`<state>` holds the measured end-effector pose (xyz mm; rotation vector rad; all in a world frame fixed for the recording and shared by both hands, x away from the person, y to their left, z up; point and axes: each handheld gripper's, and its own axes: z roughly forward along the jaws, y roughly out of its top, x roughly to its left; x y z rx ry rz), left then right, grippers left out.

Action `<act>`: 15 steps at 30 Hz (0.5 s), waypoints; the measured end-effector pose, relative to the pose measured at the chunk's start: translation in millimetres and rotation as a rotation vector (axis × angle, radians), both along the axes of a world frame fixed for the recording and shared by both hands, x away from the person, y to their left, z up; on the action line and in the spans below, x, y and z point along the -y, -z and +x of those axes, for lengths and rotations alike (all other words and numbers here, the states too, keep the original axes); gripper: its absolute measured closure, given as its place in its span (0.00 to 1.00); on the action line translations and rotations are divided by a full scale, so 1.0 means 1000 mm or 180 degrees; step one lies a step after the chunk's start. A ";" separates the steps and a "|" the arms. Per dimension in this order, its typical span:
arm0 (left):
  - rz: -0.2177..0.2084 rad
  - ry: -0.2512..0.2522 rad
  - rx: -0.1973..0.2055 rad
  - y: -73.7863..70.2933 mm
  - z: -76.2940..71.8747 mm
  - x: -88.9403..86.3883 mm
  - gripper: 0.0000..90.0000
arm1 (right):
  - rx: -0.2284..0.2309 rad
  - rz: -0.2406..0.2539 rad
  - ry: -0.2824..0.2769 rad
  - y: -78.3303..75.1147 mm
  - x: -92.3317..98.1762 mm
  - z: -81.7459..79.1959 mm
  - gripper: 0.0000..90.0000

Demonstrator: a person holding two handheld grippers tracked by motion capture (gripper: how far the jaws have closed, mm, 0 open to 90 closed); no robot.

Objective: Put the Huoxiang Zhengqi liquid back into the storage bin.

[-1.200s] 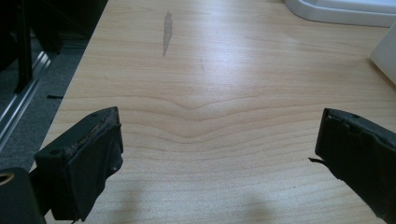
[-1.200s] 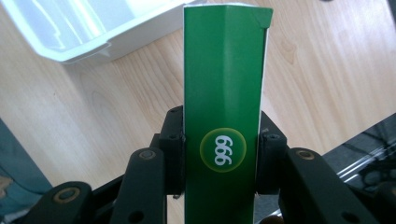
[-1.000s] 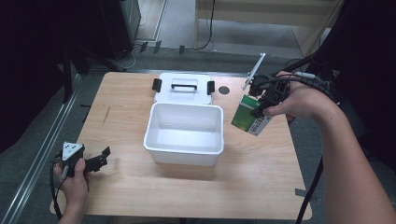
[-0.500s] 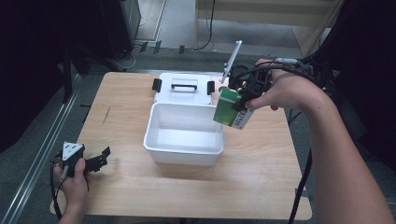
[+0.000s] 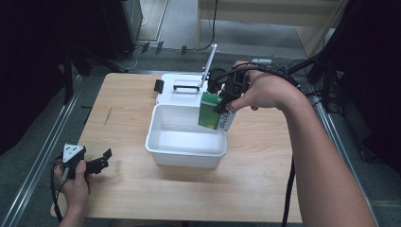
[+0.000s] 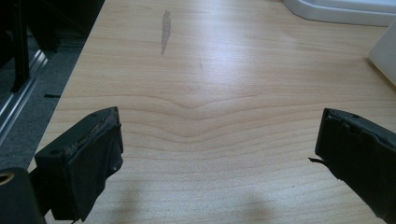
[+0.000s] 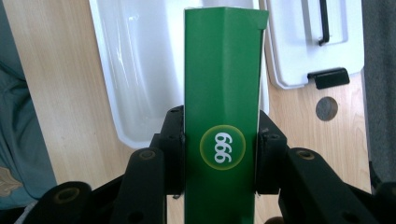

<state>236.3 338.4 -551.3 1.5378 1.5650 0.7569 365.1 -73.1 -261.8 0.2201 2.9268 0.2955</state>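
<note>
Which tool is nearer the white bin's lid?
Right. The right tool holds the green box over the white bin, beside the lid; the left tool rests near the table's front-left corner.

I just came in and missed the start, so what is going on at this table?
A person works at a wooden table with a claw in each hand. The right claw is clamped on a green carton and holds it in the air over the far right corner of an open white bin. The bin's lid lies flat on the table just behind it. The left claw rests open near the table's front left corner, holding nothing.
</note>
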 end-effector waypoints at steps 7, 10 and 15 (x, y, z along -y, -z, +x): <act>-0.0014 0.0002 0.0004 0.000 0.000 0.000 0.02 | -0.0014 -0.0021 -0.0137 0.009 -0.011 0.002 0.71; -0.0018 0.0005 0.0003 0.000 0.000 0.000 0.02 | 0.0012 -0.0038 -0.0116 0.012 -0.012 0.003 0.71; -0.0017 0.0004 0.0006 0.000 0.000 0.000 0.02 | -0.0019 -0.0024 -0.0195 0.024 -0.012 0.009 0.71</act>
